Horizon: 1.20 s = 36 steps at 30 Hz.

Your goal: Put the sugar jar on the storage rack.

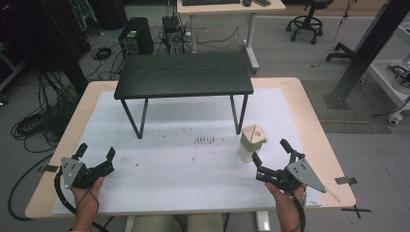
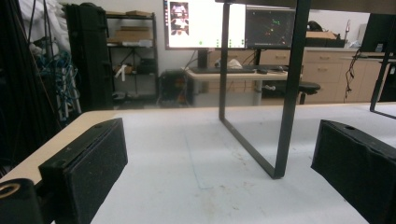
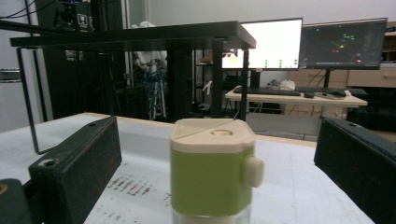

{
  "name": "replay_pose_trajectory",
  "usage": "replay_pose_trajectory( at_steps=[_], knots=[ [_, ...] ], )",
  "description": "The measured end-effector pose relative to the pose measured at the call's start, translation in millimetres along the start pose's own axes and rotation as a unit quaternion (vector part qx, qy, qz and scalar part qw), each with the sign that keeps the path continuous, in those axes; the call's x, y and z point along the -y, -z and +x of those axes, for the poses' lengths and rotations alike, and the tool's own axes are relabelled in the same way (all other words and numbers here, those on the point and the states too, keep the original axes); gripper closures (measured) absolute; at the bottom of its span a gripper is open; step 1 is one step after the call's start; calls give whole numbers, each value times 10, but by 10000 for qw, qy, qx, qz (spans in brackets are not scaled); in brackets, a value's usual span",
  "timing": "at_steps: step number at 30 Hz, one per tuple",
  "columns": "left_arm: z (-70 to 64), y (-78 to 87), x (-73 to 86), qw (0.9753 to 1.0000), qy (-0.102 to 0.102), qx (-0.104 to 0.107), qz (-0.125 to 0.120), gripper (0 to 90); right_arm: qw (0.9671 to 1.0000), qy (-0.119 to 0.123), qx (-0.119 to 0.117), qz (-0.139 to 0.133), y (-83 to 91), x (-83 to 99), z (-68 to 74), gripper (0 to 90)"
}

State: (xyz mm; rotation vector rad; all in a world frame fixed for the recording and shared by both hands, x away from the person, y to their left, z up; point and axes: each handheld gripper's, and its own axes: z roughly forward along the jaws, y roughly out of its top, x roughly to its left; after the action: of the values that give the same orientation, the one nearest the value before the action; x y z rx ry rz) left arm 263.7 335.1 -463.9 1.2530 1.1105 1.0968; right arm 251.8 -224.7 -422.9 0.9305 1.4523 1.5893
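My left hand-held gripper (image 1: 95,153) gapes wide over the bare surface (image 1: 169,166). My right hand-held gripper (image 1: 270,151) gapes wide too, nothing gripped, green-and-cream bottle (image 1: 251,142) upright just ahead between its jaws; bottle's base cut off in the right gripper view.

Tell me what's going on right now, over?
Both hand-held grippers open: left idle, right lined up on green bottle, not touching. Bottle upright on table. Nothing between.
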Motion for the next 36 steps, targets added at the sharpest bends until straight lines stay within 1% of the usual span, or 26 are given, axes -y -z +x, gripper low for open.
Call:
replay_pose_trajectory(
  at_steps=[3,8,23,31,36],
  knots=[
    [0,1,0,10000,1,6,1,35,10000,18,-53,34,-36,12,38,10],
    [-1,1,0,10000,6,17,-4,35,9999,0,-54,111,-77,76,57,10],
    [-1,1,-1,10000,7,16,4,35,9995,-63,-22,298,-155,232,9,9],
    [-2,0,-1,10000,7,15,5,35,9994,-73,-11,351,-196,296,4,10],
    [-1,0,-1,10000,5,17,5,35,9991,-118,1,397,-263,355,2,10]
  ],
)
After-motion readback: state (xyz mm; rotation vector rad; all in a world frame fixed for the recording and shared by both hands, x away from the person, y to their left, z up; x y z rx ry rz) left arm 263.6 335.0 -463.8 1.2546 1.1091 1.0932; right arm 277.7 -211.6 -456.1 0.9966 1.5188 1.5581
